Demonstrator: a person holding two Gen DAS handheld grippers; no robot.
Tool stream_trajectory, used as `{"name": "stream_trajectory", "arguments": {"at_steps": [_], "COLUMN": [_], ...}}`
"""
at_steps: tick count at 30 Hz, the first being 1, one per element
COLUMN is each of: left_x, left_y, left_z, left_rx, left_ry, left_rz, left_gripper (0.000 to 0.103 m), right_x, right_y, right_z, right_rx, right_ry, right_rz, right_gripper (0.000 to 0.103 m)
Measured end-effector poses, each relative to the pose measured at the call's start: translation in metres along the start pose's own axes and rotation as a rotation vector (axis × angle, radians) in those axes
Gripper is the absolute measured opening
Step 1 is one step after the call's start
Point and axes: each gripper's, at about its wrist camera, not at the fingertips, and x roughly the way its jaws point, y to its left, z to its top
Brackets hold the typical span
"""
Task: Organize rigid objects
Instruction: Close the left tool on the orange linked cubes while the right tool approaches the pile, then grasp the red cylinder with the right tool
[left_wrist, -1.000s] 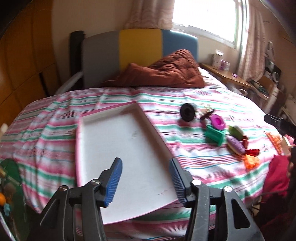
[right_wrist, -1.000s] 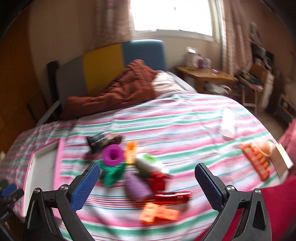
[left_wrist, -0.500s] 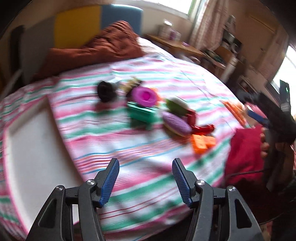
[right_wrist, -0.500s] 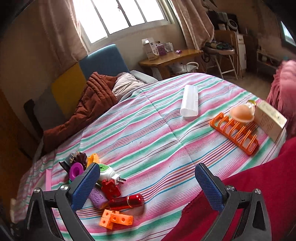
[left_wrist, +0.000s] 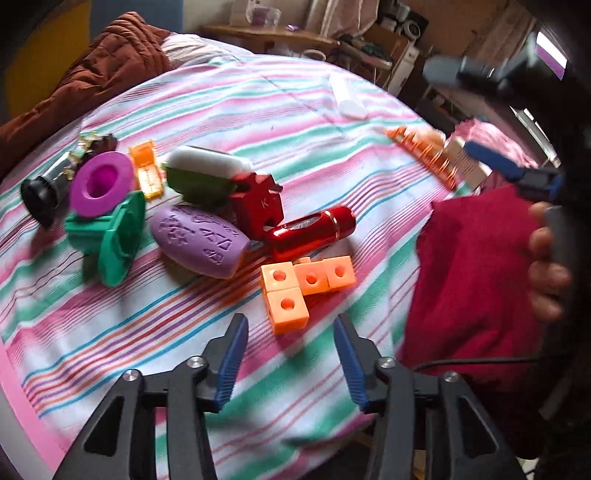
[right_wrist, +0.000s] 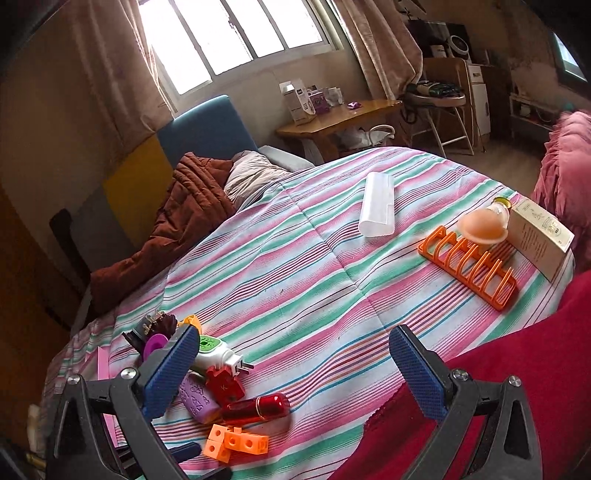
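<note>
A heap of small objects lies on the striped bedspread (left_wrist: 295, 110). Orange linked cubes (left_wrist: 299, 284) sit just ahead of my open, empty left gripper (left_wrist: 291, 354). Behind them lie a red cylinder (left_wrist: 310, 232), a purple egg-shaped piece (left_wrist: 199, 240), a red block (left_wrist: 258, 203), a green and white plug (left_wrist: 203, 173), a green spool (left_wrist: 110, 236) and a magenta ring (left_wrist: 99, 181). My right gripper (right_wrist: 295, 373) is open and empty, above the bed, with the heap (right_wrist: 221, 391) at its lower left.
An orange rack (right_wrist: 469, 266), a peach cup (right_wrist: 480, 225), a cream box (right_wrist: 539, 236) and a white tube (right_wrist: 376, 210) lie at the bed's far right. A brown quilt (right_wrist: 177, 229) sits by the headboard. The pink tray edge (left_wrist: 14, 391) is at lower left.
My left gripper swung right from the white tray and closed in on the heap, now just short of the orange cubes. My right gripper drew back and turned right.
</note>
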Motion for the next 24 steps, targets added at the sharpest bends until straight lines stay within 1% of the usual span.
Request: {"name": "stream_trajectory", "arguments": {"at_steps": [1, 2, 4, 5, 6, 8, 11, 12, 16, 22, 24], "left_x": [0.005, 0.011, 0.016, 0.016, 0.015, 0.011, 0.004, -0.001, -0.018, -0.044, -0.054], "left_y": [0.001, 0.001, 0.000, 0.000, 0.001, 0.005, 0.010, 0.012, 0.024, 0.050, 0.057], "left_z": [0.001, 0.002, 0.004, 0.005, 0.005, 0.001, -0.008, -0.013, -0.031, -0.047, -0.052], "left_rx": [-0.001, 0.001, 0.012, 0.021, 0.023, 0.022, 0.023, 0.028, 0.032, -0.035, -0.050], "left_ry": [0.007, 0.011, -0.015, -0.022, -0.029, -0.048, -0.074, -0.083, -0.112, -0.152, -0.174], "left_rz": [0.003, 0.005, 0.034, 0.042, 0.044, 0.046, 0.042, 0.051, 0.068, 0.068, 0.072], "left_gripper": [0.043, 0.037, 0.028, 0.021, 0.020, 0.020, 0.020, 0.020, 0.020, 0.020, 0.020], "right_x": [0.001, 0.001, 0.003, 0.004, 0.005, 0.010, 0.019, 0.023, 0.042, 0.065, 0.072], "right_y": [0.001, 0.001, 0.001, 0.002, 0.002, 0.003, 0.007, 0.010, 0.022, 0.046, 0.053], "right_z": [0.000, 0.000, 0.000, 0.000, -0.001, -0.002, -0.007, -0.010, -0.024, -0.048, -0.055], "right_rx": [-0.002, -0.004, -0.013, -0.015, -0.017, -0.025, -0.056, -0.074, -0.160, -0.308, -0.349], "right_ry": [0.002, 0.004, 0.009, 0.014, 0.021, 0.043, 0.096, 0.116, 0.221, 0.350, 0.381], "right_rz": [-0.001, 0.000, -0.003, -0.006, -0.008, -0.010, -0.017, -0.019, -0.031, -0.031, -0.039], "right_gripper": [0.103, 0.103, 0.103, 0.103, 0.103, 0.103, 0.103, 0.103, 0.103, 0.103, 0.103]}}
